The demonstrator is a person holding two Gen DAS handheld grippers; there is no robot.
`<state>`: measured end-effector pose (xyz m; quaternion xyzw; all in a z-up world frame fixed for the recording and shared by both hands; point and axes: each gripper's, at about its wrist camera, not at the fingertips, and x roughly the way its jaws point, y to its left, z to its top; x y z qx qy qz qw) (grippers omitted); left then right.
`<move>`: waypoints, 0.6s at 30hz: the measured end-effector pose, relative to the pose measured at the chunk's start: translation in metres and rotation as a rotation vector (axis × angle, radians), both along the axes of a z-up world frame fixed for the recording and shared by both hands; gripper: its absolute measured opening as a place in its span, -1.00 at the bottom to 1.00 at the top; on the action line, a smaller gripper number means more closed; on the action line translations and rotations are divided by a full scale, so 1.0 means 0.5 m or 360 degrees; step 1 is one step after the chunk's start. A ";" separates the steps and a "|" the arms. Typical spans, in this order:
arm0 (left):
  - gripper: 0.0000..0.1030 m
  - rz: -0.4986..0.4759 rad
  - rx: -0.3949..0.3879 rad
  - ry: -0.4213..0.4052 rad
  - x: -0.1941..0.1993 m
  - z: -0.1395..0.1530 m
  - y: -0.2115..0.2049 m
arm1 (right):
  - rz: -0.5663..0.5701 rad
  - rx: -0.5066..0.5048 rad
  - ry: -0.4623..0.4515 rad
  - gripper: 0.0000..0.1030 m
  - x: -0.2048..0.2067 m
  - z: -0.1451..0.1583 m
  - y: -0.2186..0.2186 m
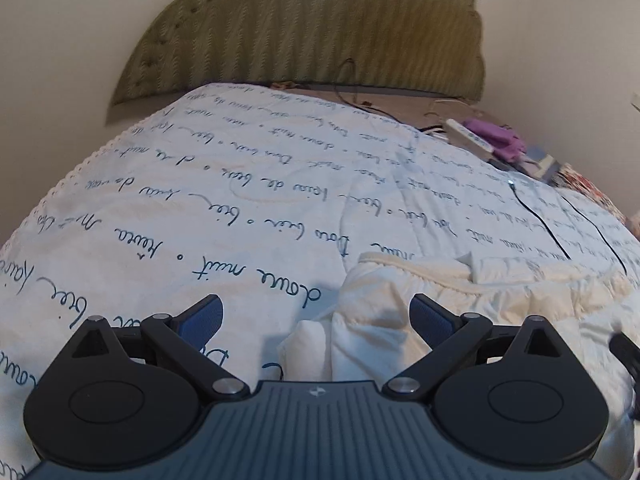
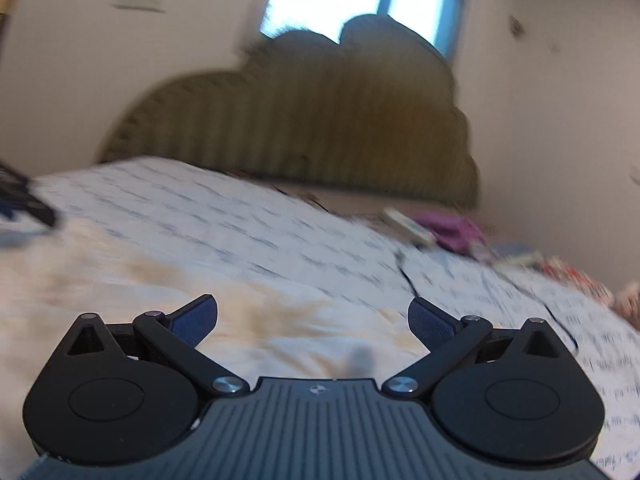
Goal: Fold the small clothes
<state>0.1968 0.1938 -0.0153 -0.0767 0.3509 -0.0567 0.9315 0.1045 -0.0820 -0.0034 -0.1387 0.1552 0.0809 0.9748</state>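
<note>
A small cream-white garment (image 1: 460, 304) with a gathered elastic edge lies on the bed, its left edge bunched in folds. My left gripper (image 1: 316, 316) is open and empty just above that left edge. In the blurred right wrist view the same garment (image 2: 280, 320) lies under and ahead of my right gripper (image 2: 312, 316), which is open and empty. A dark shape at the left edge of the right wrist view (image 2: 24, 196) looks like the other gripper.
The bed has a white quilt with blue handwriting print (image 1: 200, 184). An olive padded headboard (image 1: 320, 28) stands behind. Two thin black cables (image 1: 540, 220) cross the quilt at right. A white remote (image 1: 468, 136) and purple cloth (image 1: 496, 136) lie at the far right.
</note>
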 end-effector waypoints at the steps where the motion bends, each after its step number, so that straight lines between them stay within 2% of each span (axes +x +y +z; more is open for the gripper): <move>1: 0.95 -0.0041 0.0002 -0.0009 -0.003 -0.001 -0.004 | 0.0104 -0.0045 -0.0035 1.00 -0.036 0.007 0.022; 4: 0.95 -0.0159 -0.0002 -0.0024 -0.003 -0.013 -0.024 | 0.0422 -0.0250 -0.0090 1.00 -0.135 0.005 0.098; 7: 0.95 -0.0224 -0.0011 0.0051 0.011 -0.035 -0.037 | 0.0640 -0.0361 -0.0082 0.99 -0.203 -0.009 0.153; 11: 0.95 -0.0240 -0.0141 0.0157 0.027 -0.059 -0.020 | 0.0757 -0.0496 -0.0002 0.99 -0.250 -0.040 0.198; 14: 0.94 -0.0247 -0.0226 0.0178 0.032 -0.067 -0.008 | 0.0813 -0.0599 0.0005 0.99 -0.279 -0.064 0.218; 18: 0.94 -0.0235 -0.0200 0.0170 0.032 -0.069 -0.013 | 0.0788 -0.0740 -0.0029 0.99 -0.291 -0.100 0.245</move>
